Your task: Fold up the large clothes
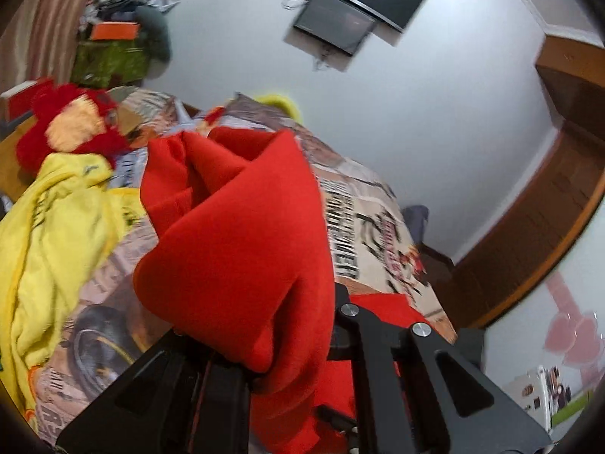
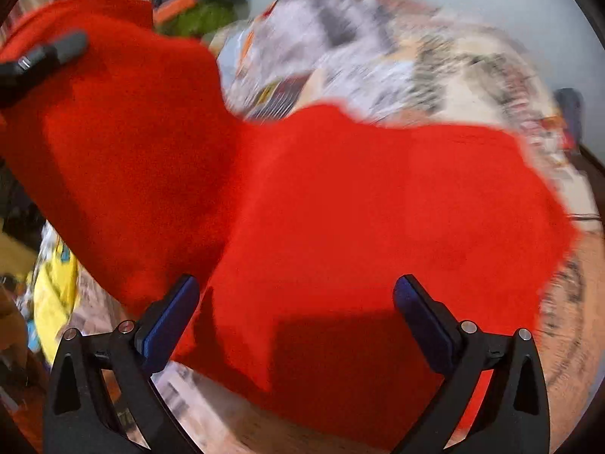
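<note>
Two pairs of tongs share one red fleece garment [image 1: 234,234], and only one of them has it: the left tongs [image 1: 261,370] are clamped on a bunched fold that rises in a loose cone above them, while the right tongs [image 2: 297,317] stand wide apart with nothing between the blue pads [image 2: 170,321], poised just over the cloth. The rest of the garment spreads across the bed [image 1: 359,204], on its printed bedspread, with one part lifted toward the left tongs, which show at the upper left edge of the right wrist view. To do this step well, I judge the right tongs should close on a single clean edge or corner, not on a thick bundle, and both should then draw the cloth taut and level before laying it over, since fleece this bulky likely sags and drags its lower layers along. The right wrist view is smeared by motion, so the exact edge beneath those pads cannot be told. A yellow garment [image 1: 53,227] lies crumpled just beside the red one, and a red plush toy [image 1: 72,125] sits beyond it; either could catch under the fold. Boxes [image 1: 113,49] and clutter stand farther back, well apart.
</note>
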Tool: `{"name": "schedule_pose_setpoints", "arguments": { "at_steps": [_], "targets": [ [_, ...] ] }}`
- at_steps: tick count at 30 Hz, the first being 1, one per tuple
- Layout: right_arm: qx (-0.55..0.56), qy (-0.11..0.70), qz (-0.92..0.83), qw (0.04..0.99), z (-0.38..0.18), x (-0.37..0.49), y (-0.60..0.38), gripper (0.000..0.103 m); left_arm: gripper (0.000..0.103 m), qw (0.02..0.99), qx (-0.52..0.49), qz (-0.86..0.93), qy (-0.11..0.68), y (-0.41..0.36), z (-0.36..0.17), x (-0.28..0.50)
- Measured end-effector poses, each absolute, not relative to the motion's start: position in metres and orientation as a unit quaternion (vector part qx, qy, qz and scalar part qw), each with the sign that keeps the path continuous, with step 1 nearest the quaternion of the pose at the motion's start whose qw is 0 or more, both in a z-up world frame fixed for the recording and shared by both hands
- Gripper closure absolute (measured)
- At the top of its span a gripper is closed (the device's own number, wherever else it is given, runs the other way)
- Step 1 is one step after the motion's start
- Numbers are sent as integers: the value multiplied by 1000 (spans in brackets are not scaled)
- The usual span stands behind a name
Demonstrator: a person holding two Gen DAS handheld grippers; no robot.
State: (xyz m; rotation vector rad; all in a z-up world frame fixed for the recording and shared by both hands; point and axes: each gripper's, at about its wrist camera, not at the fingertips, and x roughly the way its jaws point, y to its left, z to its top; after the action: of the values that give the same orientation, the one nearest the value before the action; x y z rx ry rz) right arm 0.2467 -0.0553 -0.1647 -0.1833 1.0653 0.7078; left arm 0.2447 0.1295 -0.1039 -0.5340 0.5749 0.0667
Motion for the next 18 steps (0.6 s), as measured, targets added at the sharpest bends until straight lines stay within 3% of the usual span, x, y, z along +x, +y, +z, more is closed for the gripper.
{"name": "schedule_pose_setpoints", "arguments": {
  "at_steps": [7,12,18],
  "targets": [
    [-41,454,235,858,-147,234,-173,0,95,913,-234,-70,327,39,-98,280],
    [13,477,178,861,-165,235,-238,0,95,866,-227,-162,415,-42,-148,311],
    [46,502,149,851,-183,227,-283,0,95,825,-99,-165,532,-110,-222,320]
  ]
}}
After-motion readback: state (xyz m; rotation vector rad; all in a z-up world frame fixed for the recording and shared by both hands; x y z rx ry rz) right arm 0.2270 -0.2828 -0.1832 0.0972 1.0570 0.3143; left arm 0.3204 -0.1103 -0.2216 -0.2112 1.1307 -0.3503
